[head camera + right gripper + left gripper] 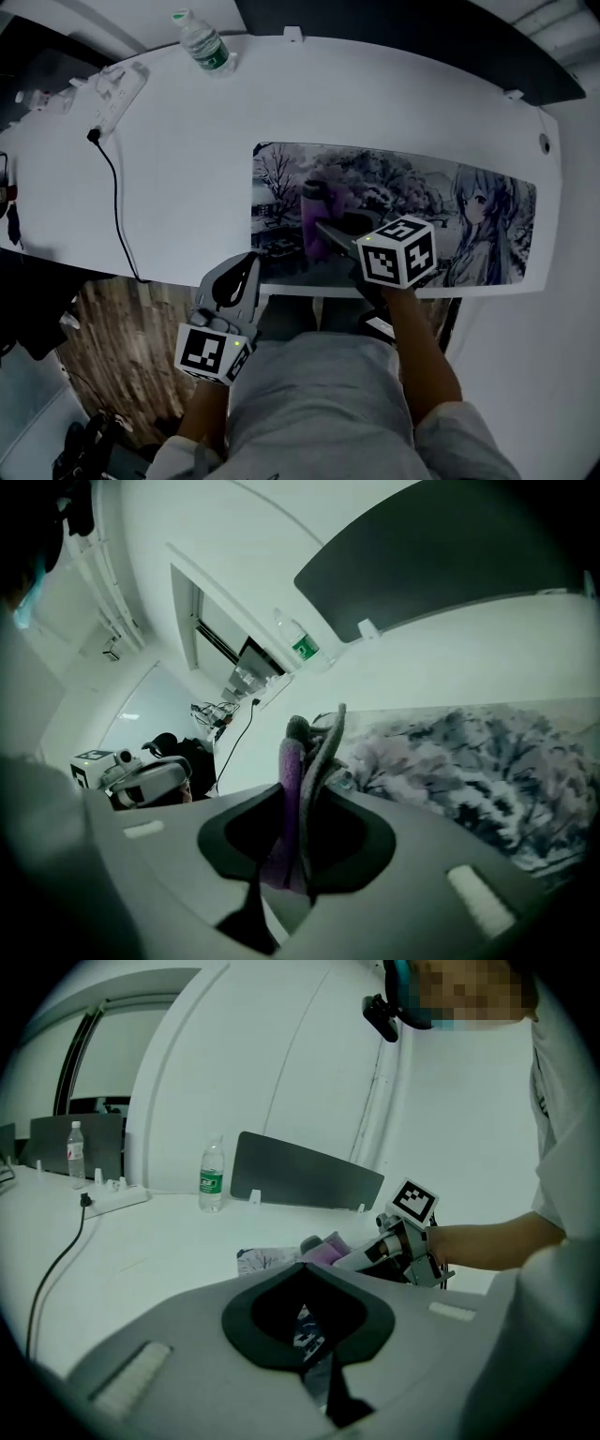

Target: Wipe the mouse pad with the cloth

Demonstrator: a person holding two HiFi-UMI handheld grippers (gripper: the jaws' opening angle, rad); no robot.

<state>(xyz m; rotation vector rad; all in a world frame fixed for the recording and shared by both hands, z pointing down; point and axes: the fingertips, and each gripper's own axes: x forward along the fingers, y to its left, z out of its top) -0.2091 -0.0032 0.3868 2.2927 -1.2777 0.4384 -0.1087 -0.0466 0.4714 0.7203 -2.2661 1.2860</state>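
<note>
Wiping step in hand: the right hand-held gripper (325, 231) is clamped on the purple cloth (315, 208), which rests on the left part of the mouse pad (422, 187). The left hand-held gripper (240, 277) sits idle at the near edge of the surface (187, 169) — jaws together, empty. Next move, as judged: draw the cloth rightward across the pad.

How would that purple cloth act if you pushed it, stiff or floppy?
Probably floppy: the purple cloth folds and bunches between the right gripper's shut jaws. Likely light, since a small pinch holds it. It may wrinkle on the printed mouse pad.
</note>
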